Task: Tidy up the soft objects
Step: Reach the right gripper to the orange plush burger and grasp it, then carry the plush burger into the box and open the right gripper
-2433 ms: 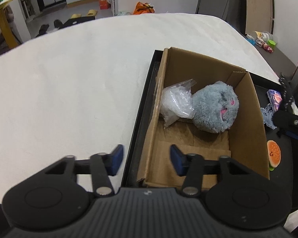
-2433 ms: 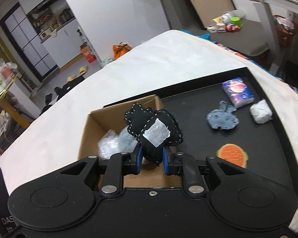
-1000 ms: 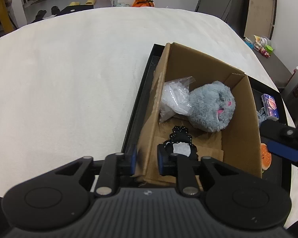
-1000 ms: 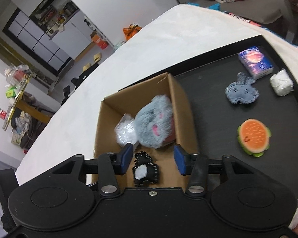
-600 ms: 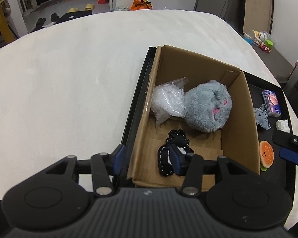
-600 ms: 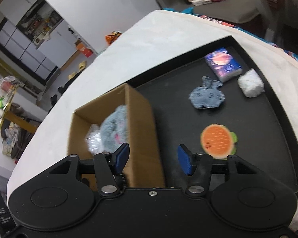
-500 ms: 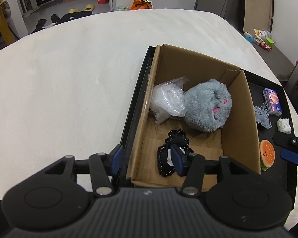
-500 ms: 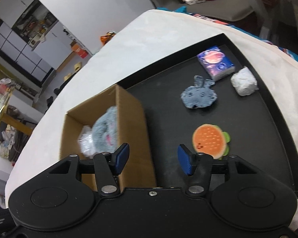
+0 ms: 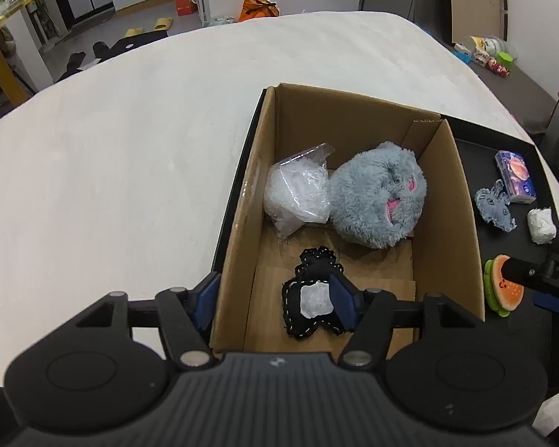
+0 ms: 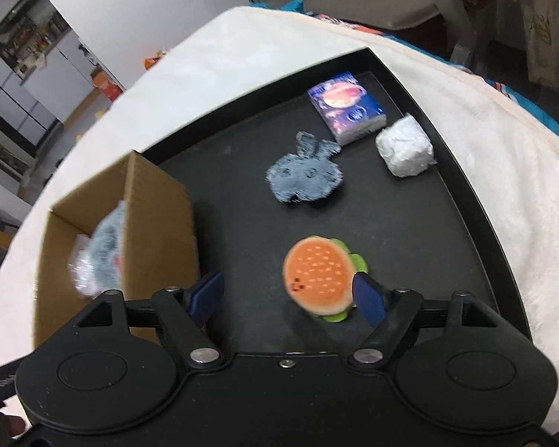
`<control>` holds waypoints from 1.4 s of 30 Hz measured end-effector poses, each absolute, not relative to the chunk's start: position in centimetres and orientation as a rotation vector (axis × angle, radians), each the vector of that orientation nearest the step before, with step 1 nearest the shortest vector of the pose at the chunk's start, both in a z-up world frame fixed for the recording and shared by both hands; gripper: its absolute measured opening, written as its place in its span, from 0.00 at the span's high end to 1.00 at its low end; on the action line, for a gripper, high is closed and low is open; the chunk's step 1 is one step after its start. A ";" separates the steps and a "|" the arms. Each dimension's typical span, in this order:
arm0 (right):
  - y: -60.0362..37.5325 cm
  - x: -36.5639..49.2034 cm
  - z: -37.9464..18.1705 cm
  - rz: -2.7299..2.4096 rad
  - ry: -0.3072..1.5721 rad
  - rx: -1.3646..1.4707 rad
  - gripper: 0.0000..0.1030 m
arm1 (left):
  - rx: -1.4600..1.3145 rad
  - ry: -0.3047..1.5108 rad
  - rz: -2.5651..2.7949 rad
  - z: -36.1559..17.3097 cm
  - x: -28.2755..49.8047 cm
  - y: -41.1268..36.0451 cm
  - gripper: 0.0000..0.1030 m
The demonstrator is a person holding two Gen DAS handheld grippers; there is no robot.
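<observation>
A cardboard box (image 9: pixel 462 201) stands on a black tray (image 10: pixel 466 201). In it lie a grey plush (image 9: pixel 378 201), a clear plastic bag (image 9: pixel 298 195) and a black stitched toy (image 9: pixel 313 296). My left gripper (image 9: pixel 274 300) is open, straddling the box's near left wall. My right gripper (image 10: pixel 289 294) is open and empty just above the tray, with a burger plush (image 10: pixel 318 279) close to its right finger. A grey bunny patch (image 10: pixel 303 177), a tissue pack (image 10: pixel 346 106) and a white wad (image 10: pixel 404 147) lie farther back on the tray.
The tray sits on a white fleecy cover (image 9: pixel 130 156). The box (image 10: pixel 156 219) stands left of my right gripper. A dark side table (image 10: pixel 357 3) with small items and room clutter lie beyond the bed.
My right gripper let the black stitched toy drop into the box, opened, and swung right over the tray toward the burger plush. My left gripper opened at the box's near wall.
</observation>
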State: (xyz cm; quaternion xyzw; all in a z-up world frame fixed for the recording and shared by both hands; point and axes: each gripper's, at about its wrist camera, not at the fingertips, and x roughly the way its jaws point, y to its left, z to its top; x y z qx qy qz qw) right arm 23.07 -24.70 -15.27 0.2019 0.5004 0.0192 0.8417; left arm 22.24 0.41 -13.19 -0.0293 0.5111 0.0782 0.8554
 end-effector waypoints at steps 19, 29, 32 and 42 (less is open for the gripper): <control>-23.5 23.6 -18.5 0.012 1.086 0.219 0.29 | 0.127 1.093 0.234 -14.5 23.3 -2.6 0.28; -24.2 23.2 -18.6 0.010 1.083 0.258 0.62 | 0.122 1.097 0.224 -14.3 23.1 -2.5 0.27; -24.2 23.0 -18.1 0.006 1.066 0.254 0.61 | 0.115 1.096 0.221 -14.3 23.0 -2.4 0.27; -24.1 22.5 -16.1 -0.017 1.031 0.274 0.61 | 0.102 1.102 0.201 -14.1 22.5 -1.5 0.27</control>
